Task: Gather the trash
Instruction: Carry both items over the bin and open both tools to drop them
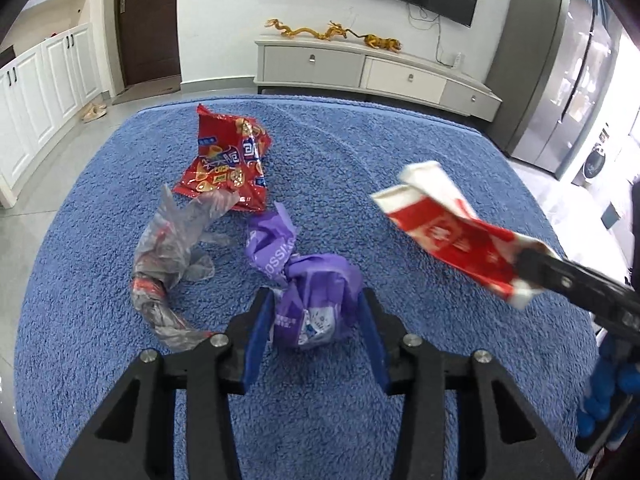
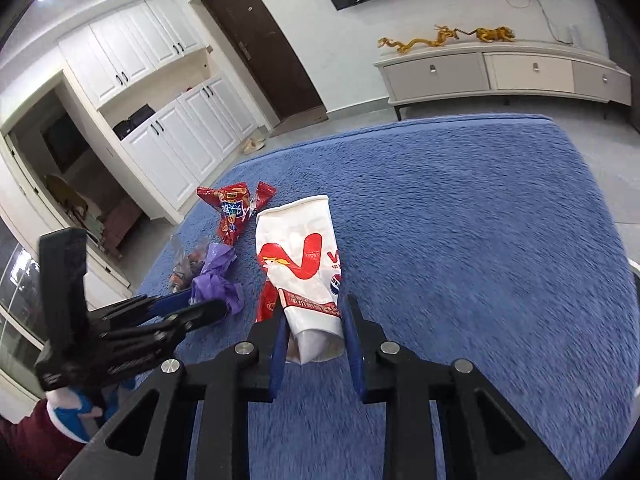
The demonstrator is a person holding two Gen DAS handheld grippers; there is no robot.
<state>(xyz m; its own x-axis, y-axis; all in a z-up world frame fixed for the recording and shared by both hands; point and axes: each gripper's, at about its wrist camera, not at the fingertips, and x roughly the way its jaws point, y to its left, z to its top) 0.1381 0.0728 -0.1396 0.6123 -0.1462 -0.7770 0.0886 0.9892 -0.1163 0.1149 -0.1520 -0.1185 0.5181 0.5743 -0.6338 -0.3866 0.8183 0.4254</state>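
Note:
My left gripper (image 1: 316, 312) is closed around a crumpled purple wrapper (image 1: 308, 300) that rests on the blue rug (image 1: 400, 160). It also shows in the right wrist view (image 2: 218, 280). My right gripper (image 2: 314, 320) is shut on a crushed red and white paper cup (image 2: 304, 264) and holds it above the rug; the cup also shows in the left wrist view (image 1: 448, 232). A red snack bag (image 1: 228, 160) and a twisted clear plastic wrapper (image 1: 168, 252) lie on the rug to the left.
A white TV cabinet (image 1: 360, 68) with golden dragon figures (image 1: 332, 34) stands beyond the rug. White cupboards (image 2: 160, 120) and a dark door (image 2: 264, 48) are at the left. A steel fridge (image 1: 568, 72) stands at the right.

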